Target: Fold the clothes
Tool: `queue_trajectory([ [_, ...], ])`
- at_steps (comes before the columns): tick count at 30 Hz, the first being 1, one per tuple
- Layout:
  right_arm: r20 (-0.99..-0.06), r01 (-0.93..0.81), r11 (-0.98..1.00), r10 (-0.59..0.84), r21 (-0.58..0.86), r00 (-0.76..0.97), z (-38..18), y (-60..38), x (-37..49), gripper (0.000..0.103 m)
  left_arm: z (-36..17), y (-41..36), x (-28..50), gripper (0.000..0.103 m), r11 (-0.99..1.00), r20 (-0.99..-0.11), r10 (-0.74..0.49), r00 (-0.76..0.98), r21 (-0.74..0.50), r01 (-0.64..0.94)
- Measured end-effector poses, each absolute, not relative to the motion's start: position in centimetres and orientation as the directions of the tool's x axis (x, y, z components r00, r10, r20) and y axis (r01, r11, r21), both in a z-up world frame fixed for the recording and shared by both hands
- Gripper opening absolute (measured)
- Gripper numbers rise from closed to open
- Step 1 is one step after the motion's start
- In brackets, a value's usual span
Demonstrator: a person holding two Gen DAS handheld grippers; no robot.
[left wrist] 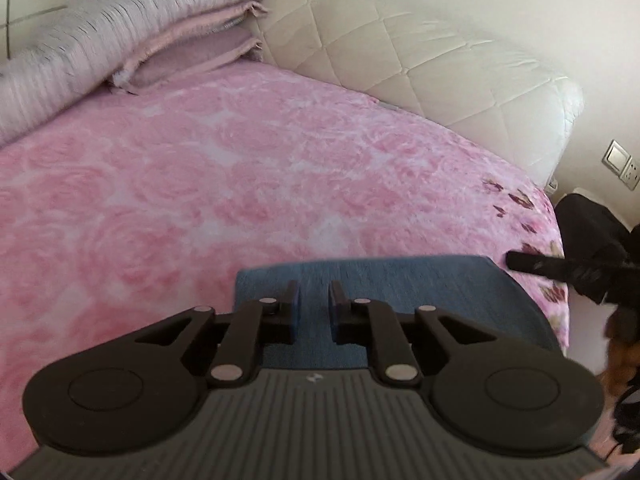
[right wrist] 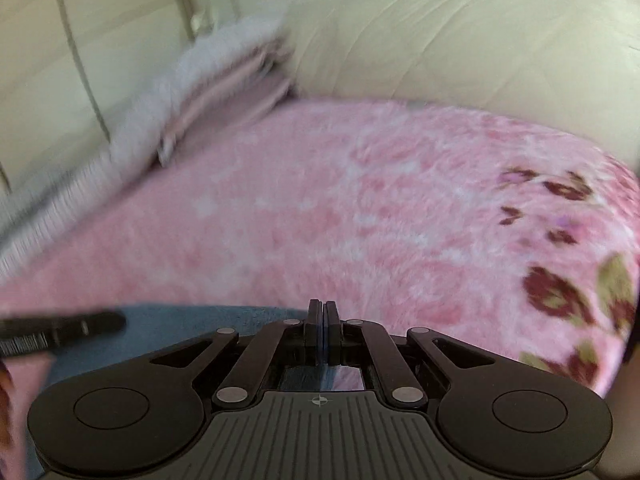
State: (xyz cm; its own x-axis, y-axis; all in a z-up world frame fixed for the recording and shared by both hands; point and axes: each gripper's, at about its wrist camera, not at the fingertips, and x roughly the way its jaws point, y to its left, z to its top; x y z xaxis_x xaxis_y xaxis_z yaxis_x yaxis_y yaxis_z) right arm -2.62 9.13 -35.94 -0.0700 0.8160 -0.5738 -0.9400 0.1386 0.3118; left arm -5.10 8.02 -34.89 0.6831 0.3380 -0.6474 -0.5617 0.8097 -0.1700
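Observation:
A blue garment (left wrist: 420, 300) lies flat on the pink rose-patterned blanket (left wrist: 240, 184), its far edge straight. My left gripper (left wrist: 313, 294) is open, its fingers hovering over the left part of the blue cloth with nothing between them. My right gripper (right wrist: 322, 312) is shut, with a thin strip of the blue garment (right wrist: 180, 324) pinched between its pads at the cloth's right end. The right gripper's fingers (left wrist: 532, 264) show at the garment's far right corner in the left wrist view. The left gripper's finger (right wrist: 68, 328) shows at the left in the right wrist view.
Folded pale pink and grey bedding (left wrist: 132, 36) is stacked at the back left of the bed. A cream quilted headboard (left wrist: 420, 60) runs along the back. The blanket's right edge (right wrist: 580, 280) drops off near a wall socket (left wrist: 622, 164).

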Motion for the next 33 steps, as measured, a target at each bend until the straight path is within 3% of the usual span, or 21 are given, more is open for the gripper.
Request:
queue_trajectory([
  [6,-0.541,-0.953,0.132,0.84,0.273,-0.039,-33.6,2.8,-5.7,0.005,-34.6,4.1,-8.5,0.013,0.797,-0.648,0.353,0.675,-0.17,-0.58],
  [14,-0.639,-0.992,0.111,0.768,0.064,0.045,-37.7,3.9,-8.9,0.005,-36.1,3.9,-7.1,0.02,0.788,-0.684,0.376,0.625,-0.12,-0.605],
  [17,-0.658,-0.987,0.141,0.751,0.078,0.056,-36.6,3.0,-8.5,0.005,-34.8,2.6,-8.0,0.019,0.783,-0.694,0.412,0.591,-0.062,-0.619],
  [22,-0.6,-0.962,0.166,0.8,0.216,0.004,-34.2,-3.5,-8.4,0.005,-34.5,-0.8,-12.0,0.019,0.767,-0.684,0.432,0.588,-0.063,-0.638],
  [28,-0.643,-0.963,0.165,0.766,0.212,-0.01,-35.9,-6.7,-11.1,0.006,-36.4,-3.5,-15.0,0.019,0.733,-0.718,0.416,0.558,-0.099,-0.674],
  [33,-0.659,-0.959,0.182,0.752,0.217,-0.006,-36.9,-6.4,-11.0,0.006,-35.9,-4.3,-14.5,0.019,0.722,-0.732,0.448,0.514,-0.043,-0.691],
])
